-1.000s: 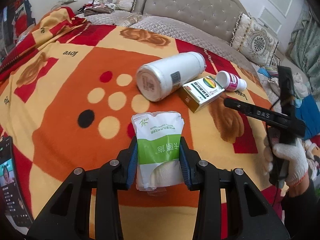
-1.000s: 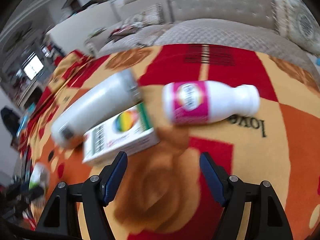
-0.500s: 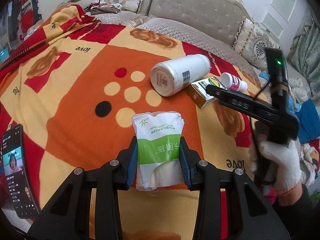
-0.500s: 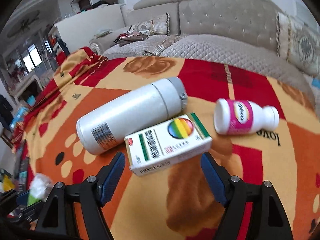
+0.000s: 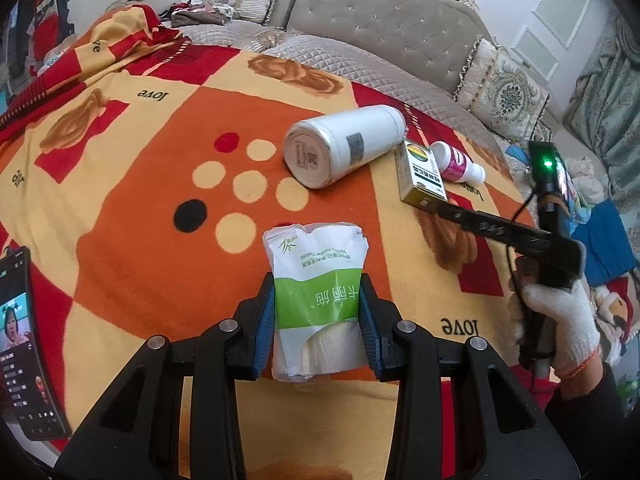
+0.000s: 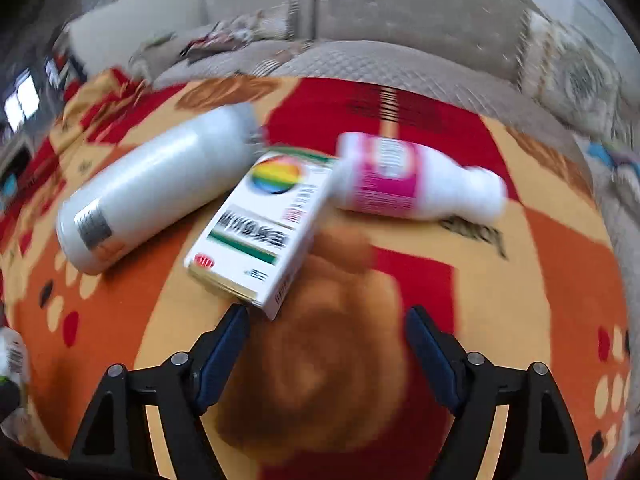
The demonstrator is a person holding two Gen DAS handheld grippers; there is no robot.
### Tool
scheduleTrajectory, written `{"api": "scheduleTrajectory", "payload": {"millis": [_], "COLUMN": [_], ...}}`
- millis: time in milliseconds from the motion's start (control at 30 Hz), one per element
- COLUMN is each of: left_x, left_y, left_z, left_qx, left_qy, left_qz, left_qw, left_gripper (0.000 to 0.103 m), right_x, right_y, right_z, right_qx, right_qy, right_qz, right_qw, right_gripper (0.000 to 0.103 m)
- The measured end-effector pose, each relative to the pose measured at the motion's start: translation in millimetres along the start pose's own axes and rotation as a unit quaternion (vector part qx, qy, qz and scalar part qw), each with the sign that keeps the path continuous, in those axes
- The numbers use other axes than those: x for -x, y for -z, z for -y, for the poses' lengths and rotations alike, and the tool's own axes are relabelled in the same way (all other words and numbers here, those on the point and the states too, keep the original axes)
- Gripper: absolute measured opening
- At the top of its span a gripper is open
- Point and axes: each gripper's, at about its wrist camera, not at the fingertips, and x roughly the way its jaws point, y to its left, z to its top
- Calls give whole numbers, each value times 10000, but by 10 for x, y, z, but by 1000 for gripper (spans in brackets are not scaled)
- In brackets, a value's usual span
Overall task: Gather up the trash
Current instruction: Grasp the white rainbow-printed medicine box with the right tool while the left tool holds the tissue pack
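Note:
My left gripper (image 5: 318,322) is shut on a white and green tissue pack (image 5: 318,280), held above the blanket. My right gripper (image 6: 326,332) is open and empty, its left fingertip right by the near corner of a white box with a rainbow logo (image 6: 264,224). The box (image 5: 422,178) lies between a large white canister (image 6: 152,192) on its left and a small white bottle with a pink label (image 6: 408,180) on its right. The canister (image 5: 344,146) and the bottle (image 5: 458,162) also show in the left wrist view, where the right gripper (image 5: 500,232) reaches the box.
Everything lies on an orange, red and yellow blanket (image 5: 140,184) over a grey sofa (image 5: 380,20) with cushions behind. A phone (image 5: 20,340) with a lit screen lies at the blanket's left edge. A gloved hand (image 5: 560,320) holds the right gripper.
The right gripper has moved in close to the rainbow box, and the box has turned so one corner points at the gripper. The left gripper still holds the tissue pack and has drifted back.

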Motion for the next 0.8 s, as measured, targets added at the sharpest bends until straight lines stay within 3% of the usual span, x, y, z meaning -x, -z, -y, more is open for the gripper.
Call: {"api": "scheduleTrajectory", "payload": {"millis": [133,267,500,533,567,600,800], "left_x": [2,14,-26,-33,-37,-39,-37], "left_y": [8,-11,-13,-11,-6,-4,18], "left_z": [59,105,132,134,141,151,253], "left_qx": [-41,-59,-63,-59,-63,-73,-160], "left_qy": [67,119,155,165,176,190,340], "left_qz": [-7,14,-7,-15,-18,-20,-6], "left_qw": [10000,9999,9999,9998,9998,9998,9993], "left_gripper": [36,36,36,36,36,36,36], "right_x": [143,119,-184,-244,-282,-287,78], "right_y": [-4,-106,-468,-486,-493,-484,-74], "right_z": [146,-22,-305,-314,-299,-273,-102], "right_qx": [-361,-465,-378,-362,-383,-430,-20], "right_qy": [-380,-643,-150,-122,-203,-334,-720], "right_qz": [150,182,-74,-161,-210,-236,-373], "right_qw": [9985,9967,9991,9991,9988,9982,9967], "right_gripper": [80,80,79,77,62,56,55]}}
